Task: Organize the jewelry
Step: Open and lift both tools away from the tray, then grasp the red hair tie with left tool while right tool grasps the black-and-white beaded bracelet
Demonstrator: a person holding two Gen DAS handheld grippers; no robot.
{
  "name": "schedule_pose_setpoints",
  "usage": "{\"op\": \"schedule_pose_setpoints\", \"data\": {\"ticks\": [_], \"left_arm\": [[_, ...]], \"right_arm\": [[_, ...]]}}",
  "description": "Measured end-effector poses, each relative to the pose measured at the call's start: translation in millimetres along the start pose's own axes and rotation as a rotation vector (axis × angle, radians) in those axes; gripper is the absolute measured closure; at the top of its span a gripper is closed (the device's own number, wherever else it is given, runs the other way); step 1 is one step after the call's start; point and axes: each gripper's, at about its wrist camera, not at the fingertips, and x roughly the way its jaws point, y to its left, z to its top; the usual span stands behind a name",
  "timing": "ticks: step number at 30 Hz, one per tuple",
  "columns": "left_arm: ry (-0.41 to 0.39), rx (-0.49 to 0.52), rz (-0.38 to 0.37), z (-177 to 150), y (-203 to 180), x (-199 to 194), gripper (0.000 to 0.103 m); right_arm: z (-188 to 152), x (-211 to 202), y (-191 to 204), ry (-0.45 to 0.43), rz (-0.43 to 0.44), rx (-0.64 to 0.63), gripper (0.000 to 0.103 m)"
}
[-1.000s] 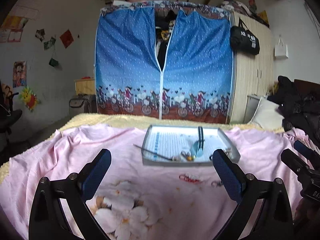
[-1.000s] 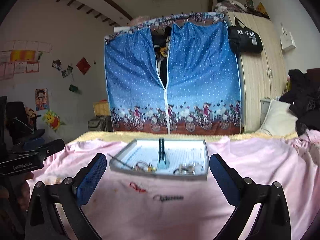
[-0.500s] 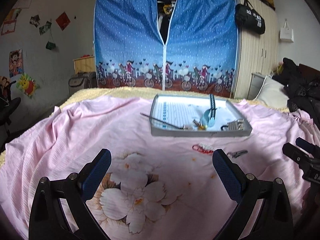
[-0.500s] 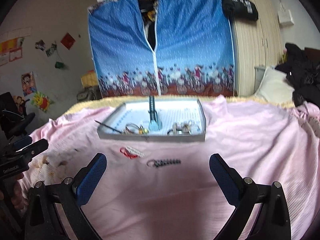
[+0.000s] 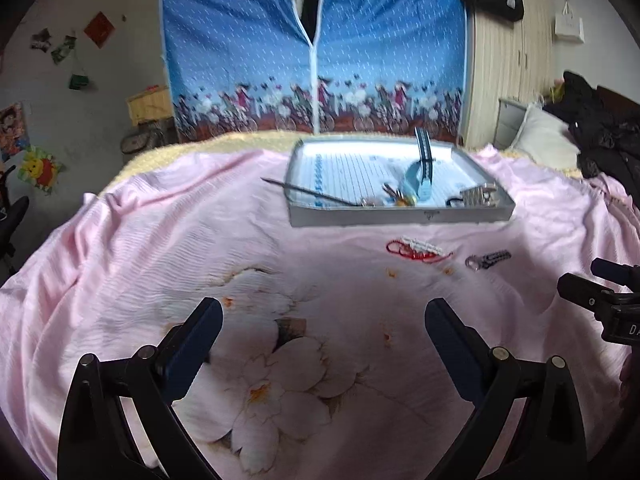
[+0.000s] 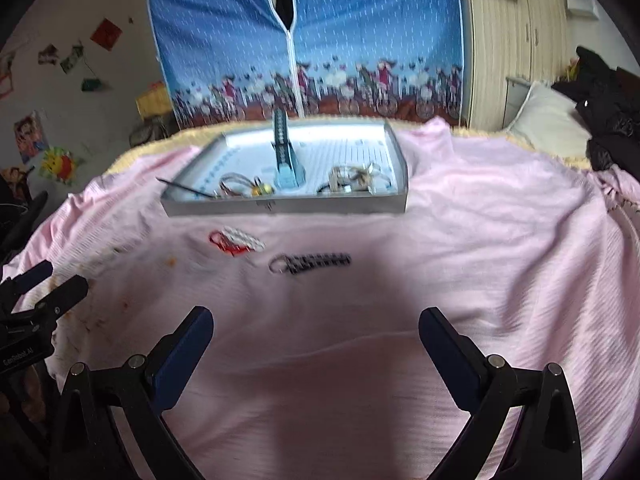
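On the far left of the bed, the pink sheet (image 5: pixel 168 240) with its printed white flower spreads over a yellow blanket (image 5: pixel 208 145), and nothing lies on this stretch. The left hand-held gripper (image 5: pixel 323 332) hovers low over the flower print with its blue-padded fingers (image 5: pixel 192 340) spread wide and nothing between them. Beyond it, toward the middle, a shallow grey tray (image 5: pixel 400 216) sits on the sheet; a thin dark stick (image 5: pixel 308 194) lies across its left rim, and inside are a light-blue watch strap (image 5: pixel 420 168) standing up, a small cluster of rings and charms (image 5: pixel 396 199) and a silvery bracelet (image 5: pixel 478 196) at the right corner. Just in front of the tray, on the bare sheet, lie the loose pieces: a red-cord bracelet with white beads (image 5: pixel 418 249), and right of it, close but apart, a dark beaded chain with a metal ring (image 5: pixel 486 259). In the right wrist view the same red bracelet (image 6: pixel 236 242) and dark chain (image 6: pixel 310 262) lie between the tray (image 6: pixel 288 206) and the right hand-held gripper (image 6: pixel 316 340), whose fingers (image 6: pixel 448 348) also stand wide apart and empty above plain pink cloth. Far right, a white pillow (image 6: pixel 548 120) and dark clothes (image 6: pixel 612 112) lie at the bed's edge.
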Motion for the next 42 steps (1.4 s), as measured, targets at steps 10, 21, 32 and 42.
{"op": "schedule_pose_setpoints", "data": {"ticks": [10,21,32,42], "left_arm": [[0.101,0.092,-0.090,28,-11,63,0.004],[0.173,0.020,-0.158,51,-12,124,0.004],[0.218,0.142,-0.276,52,-31,161,0.032],[0.221,0.165,-0.307,44,-36,168,0.064]], "right_arm": [[17,50,-26,0.114,-0.019,-0.014,0.000],[25,92,-37,0.188,-0.001,-0.022,0.000],[35,108,-37,0.142,0.101,-0.051,0.006],[37,114,-26,0.141,0.129,-0.053,0.022]]}}
